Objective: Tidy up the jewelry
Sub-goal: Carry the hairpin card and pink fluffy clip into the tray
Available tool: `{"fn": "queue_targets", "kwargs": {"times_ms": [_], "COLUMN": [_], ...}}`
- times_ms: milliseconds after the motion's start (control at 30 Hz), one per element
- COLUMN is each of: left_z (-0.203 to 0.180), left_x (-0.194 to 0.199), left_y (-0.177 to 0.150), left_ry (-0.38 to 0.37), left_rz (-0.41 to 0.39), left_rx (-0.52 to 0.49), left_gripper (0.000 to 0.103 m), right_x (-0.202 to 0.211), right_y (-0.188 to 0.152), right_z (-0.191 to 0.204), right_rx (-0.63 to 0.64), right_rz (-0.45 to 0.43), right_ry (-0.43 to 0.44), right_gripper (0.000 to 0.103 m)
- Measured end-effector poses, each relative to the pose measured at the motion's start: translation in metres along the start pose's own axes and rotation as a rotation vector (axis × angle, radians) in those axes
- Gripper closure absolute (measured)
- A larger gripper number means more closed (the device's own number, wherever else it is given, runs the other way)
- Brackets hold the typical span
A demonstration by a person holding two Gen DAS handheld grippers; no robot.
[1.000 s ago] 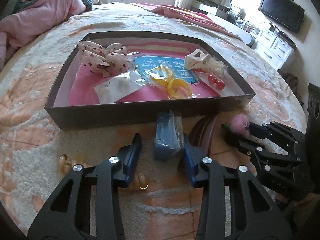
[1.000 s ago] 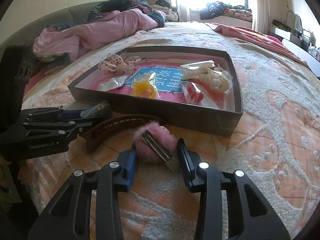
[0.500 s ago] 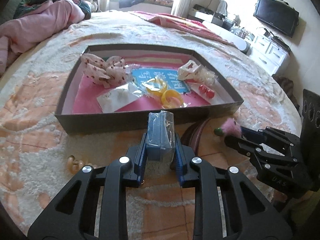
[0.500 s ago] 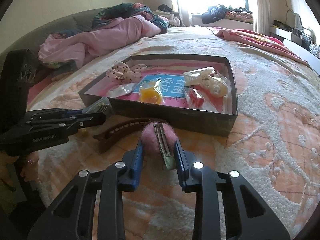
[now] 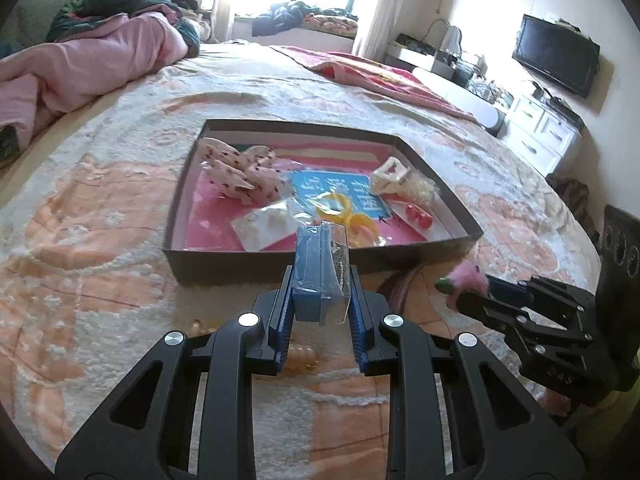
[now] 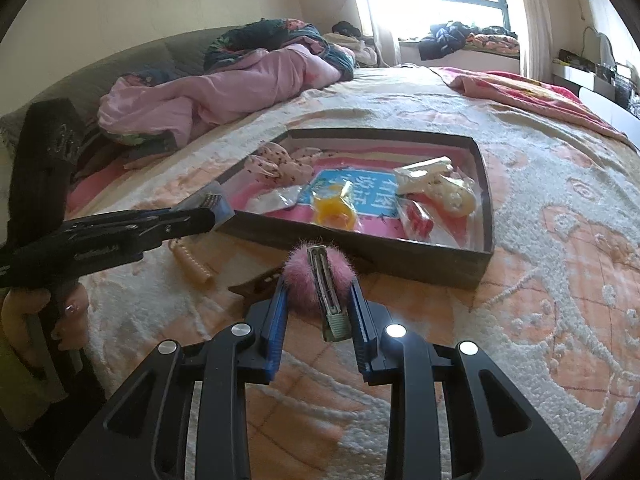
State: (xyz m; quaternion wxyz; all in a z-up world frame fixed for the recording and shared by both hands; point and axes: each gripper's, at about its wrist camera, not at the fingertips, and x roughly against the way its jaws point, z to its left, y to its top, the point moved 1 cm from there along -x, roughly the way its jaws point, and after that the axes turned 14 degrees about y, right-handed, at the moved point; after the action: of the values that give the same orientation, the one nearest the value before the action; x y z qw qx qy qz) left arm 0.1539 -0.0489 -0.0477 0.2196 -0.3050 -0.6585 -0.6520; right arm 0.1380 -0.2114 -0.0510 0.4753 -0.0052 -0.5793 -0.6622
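Left tool (image 5: 320,300): clenched on a blue packet (image 5: 320,276) in clear wrap, pads pressing both sides, packet lifted off the bed (image 5: 100,220). Its jaws have just been closing, packet between them. Directly ahead of this tool lies the dark tray (image 5: 424,250), holding a spotted bow (image 5: 244,172), yellow rings (image 5: 348,216), a white claw clip (image 5: 390,178) and red beads (image 5: 418,216). Under the tool, on the bedspread, beige beads (image 5: 302,356).

Right tool (image 6: 318,300): clenched on a pink fluffy hair clip (image 6: 316,276), metal clasp facing up; jaws have likewise just been closing on it. Tray (image 6: 400,256) just ahead. To this tool's left, a brown hair clip (image 6: 256,284) on the bed, partly hidden, and the left tool (image 6: 208,212) with its packet.
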Motion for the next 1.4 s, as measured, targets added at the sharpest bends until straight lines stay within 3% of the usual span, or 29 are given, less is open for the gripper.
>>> {"fn": "queue_targets", "kwargs": {"times_ms": [533,1400], "left_z": [0.022,0.002], "left_x": [-0.004,-0.034], "left_y": [0.021,0.063], "left_ry": [0.015,0.03], "left_rz": [-0.019,-0.043], "left_rx": [0.084,0.014], "left_gripper": [0.086,0.086], "right_x": [-0.005,0.001], "right_y": [0.031,0.074], "right_z": [-0.002,-0.061], "right_rx": [0.02,-0.034], "right_rz": [-0.036,-0.114], "right_ry": [-0.017,-0.131], "right_gripper": [0.076,0.076]}}
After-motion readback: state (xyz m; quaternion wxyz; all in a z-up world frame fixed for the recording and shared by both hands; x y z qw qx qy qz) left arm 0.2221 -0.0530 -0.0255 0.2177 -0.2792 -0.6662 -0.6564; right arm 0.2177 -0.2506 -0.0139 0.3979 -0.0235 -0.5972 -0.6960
